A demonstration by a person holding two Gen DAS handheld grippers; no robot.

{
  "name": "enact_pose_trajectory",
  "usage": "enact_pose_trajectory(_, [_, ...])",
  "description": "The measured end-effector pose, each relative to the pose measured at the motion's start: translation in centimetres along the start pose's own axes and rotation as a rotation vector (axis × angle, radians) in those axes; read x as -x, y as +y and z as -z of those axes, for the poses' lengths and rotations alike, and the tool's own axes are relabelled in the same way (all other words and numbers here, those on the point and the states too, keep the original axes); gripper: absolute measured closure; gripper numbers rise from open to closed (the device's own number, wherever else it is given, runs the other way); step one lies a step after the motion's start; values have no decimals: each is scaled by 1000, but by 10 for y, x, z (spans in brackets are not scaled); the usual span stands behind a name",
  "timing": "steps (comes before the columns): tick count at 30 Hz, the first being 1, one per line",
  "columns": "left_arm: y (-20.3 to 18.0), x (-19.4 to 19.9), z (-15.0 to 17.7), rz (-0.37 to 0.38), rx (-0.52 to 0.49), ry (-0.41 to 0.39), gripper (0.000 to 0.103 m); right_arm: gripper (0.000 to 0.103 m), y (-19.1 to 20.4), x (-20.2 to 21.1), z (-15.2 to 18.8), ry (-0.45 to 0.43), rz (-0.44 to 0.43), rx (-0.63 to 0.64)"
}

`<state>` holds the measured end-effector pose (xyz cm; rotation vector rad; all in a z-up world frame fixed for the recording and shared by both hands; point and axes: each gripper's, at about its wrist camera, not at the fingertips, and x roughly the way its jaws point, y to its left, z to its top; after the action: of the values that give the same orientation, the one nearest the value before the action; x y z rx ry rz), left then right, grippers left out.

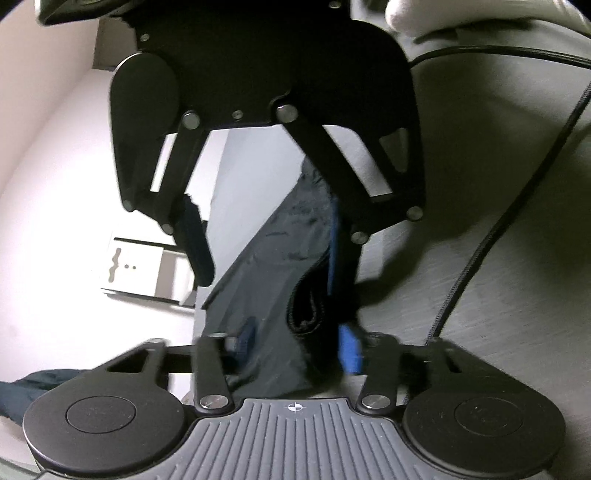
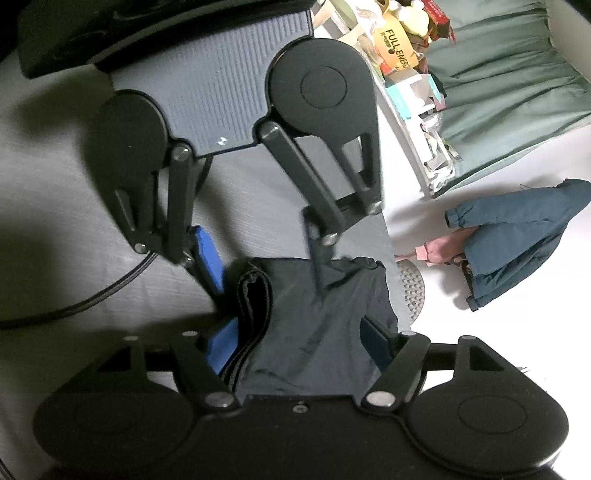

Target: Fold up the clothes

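A dark navy garment [image 1: 273, 266] lies at the edge of a grey surface [image 1: 498, 295], its thick folded hem [image 1: 306, 306] facing up. My left gripper [image 1: 295, 345] is open, one blue pad on each side of the cloth. My right gripper [image 1: 269, 251] faces it from the far side, also open over the garment. From the right wrist, the garment [image 2: 317, 314] sits between the spread fingers of my right gripper [image 2: 299, 343], and the left gripper [image 2: 262, 258] stands open opposite, fingertips at the cloth's far edge. The fingers look blurred.
A black cable [image 2: 92, 295] runs across the grey surface [image 2: 55, 184]. On the white floor lie a teal jacket [image 2: 517, 240], a pink cloth [image 2: 439, 253] and a round grey disc [image 2: 412, 291]. Boxes and clutter [image 2: 406, 74] sit beside a green curtain [image 2: 509, 92]. A white-gloved hand [image 1: 406, 14] is at the top.
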<state>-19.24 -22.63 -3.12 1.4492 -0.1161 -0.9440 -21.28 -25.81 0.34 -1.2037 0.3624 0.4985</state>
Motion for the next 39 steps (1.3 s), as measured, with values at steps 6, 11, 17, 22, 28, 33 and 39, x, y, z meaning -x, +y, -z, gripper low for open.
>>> enact_pose_trajectory(6, [-1,-5,-4,8,8,-8,90,30,1,3,0,-7,-1,4])
enact_pose_trajectory(11, [4,-9,-3,19,60,-14,94,28,3,2,1,-1,-9,5])
enact_pose_trajectory(17, [26,-15,4,0,254,3,94,25,12,2,6,24,-36,3])
enact_pose_trajectory(22, [43,-12,15,-4,423,1,94,26,17,0,8,81,20,24])
enact_pose_trajectory(28, [80,-27,58,8,460,-22,94,28,25,-7,18,170,121,75])
enact_pose_trajectory(33, [61,4,30,7,479,-37,94,33,33,-7,27,246,194,153])
enact_pose_trajectory(39, [42,21,26,17,452,-47,94,40,41,-4,31,254,176,217])
